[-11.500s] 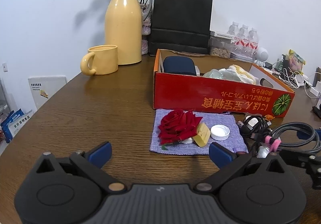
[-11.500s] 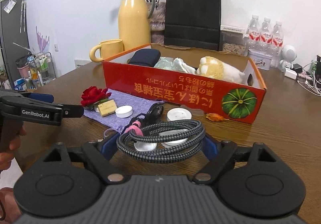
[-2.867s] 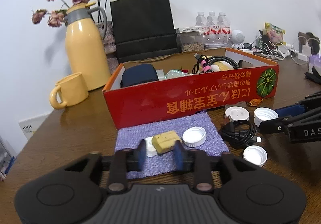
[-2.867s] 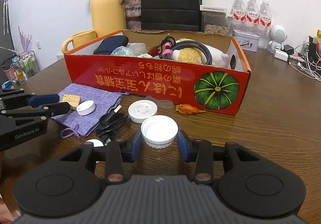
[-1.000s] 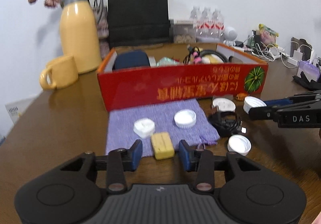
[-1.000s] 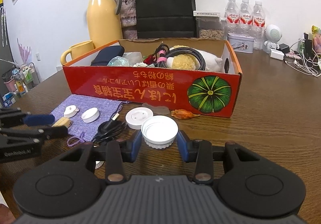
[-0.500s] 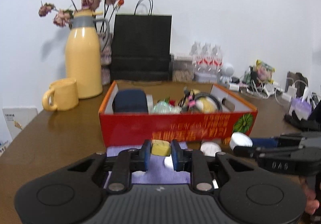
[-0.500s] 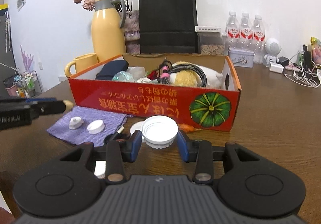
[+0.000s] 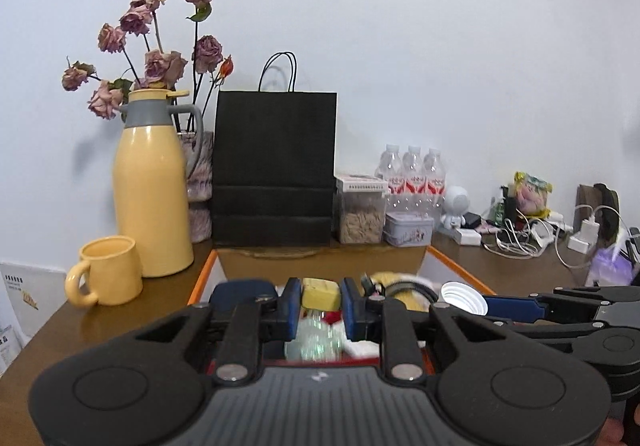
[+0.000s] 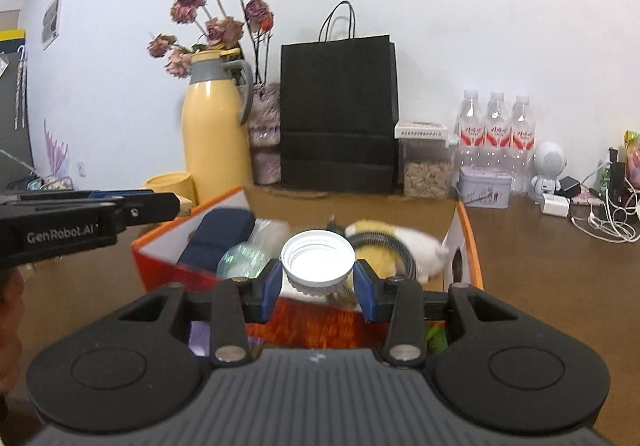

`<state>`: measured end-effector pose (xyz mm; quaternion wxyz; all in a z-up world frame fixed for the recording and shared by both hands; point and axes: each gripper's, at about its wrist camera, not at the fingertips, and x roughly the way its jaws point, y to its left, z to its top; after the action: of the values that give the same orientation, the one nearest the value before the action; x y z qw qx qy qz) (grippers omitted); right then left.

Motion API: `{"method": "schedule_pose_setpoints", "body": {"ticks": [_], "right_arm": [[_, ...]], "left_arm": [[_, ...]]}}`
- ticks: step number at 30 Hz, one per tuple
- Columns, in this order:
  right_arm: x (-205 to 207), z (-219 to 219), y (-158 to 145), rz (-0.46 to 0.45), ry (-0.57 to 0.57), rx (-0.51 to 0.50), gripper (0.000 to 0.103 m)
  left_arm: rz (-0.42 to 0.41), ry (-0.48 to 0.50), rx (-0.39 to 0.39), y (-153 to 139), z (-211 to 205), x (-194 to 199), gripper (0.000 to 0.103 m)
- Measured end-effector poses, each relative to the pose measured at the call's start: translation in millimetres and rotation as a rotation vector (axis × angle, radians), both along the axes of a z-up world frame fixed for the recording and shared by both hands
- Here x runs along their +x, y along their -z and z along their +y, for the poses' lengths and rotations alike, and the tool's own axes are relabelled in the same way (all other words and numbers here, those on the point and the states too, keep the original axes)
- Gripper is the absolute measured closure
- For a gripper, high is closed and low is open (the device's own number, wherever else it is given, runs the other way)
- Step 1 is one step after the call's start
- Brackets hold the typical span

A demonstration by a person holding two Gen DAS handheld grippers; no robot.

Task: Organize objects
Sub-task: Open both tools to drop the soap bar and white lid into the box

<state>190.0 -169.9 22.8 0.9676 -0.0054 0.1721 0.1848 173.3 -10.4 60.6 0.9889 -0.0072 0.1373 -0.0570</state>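
Observation:
My left gripper (image 9: 320,300) is shut on a small yellow block (image 9: 319,292), held in the air over the red cardboard box (image 9: 202,280). My right gripper (image 10: 318,280) is shut on a white screw cap (image 10: 318,260), open side up, above the box's near wall (image 10: 168,266). In the left wrist view the cap (image 9: 460,294) shows at the right, over the box. The left gripper (image 10: 178,204) reaches in from the left in the right wrist view. Inside the box lie a navy pouch (image 10: 216,236), clear plastic, a coiled cable (image 10: 396,242) and a yellow-white plush toy.
Behind the box stand a yellow jug (image 9: 150,198) with dried roses, a yellow mug (image 9: 106,276), a black paper bag (image 9: 274,170), a clear container (image 9: 360,214), a tin and water bottles (image 9: 412,178). Chargers and cables (image 9: 528,242) crowd the table's right side.
Both grippers rose from the table to over the box. The left one shut on the yellow block and lifted it off the purple cloth. The right one kept hold of the cap.

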Motion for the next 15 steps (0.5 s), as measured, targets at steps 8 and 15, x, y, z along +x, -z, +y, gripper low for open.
{"method": "schedule_pose_setpoints", "body": {"ticks": [8, 15], "right_arm": [[47.5, 5.9, -3.4, 0.017, 0.043, 0.003, 0.063], [79.2, 2.9, 5.0, 0.04, 0.087, 0.021, 0.063]], "left_arm": [[0.009, -0.028, -0.012, -2.4, -5.0, 50.0, 0.083], [0.036, -0.067, -0.022, 4.0, -5.2, 93.6, 0.083]]}}
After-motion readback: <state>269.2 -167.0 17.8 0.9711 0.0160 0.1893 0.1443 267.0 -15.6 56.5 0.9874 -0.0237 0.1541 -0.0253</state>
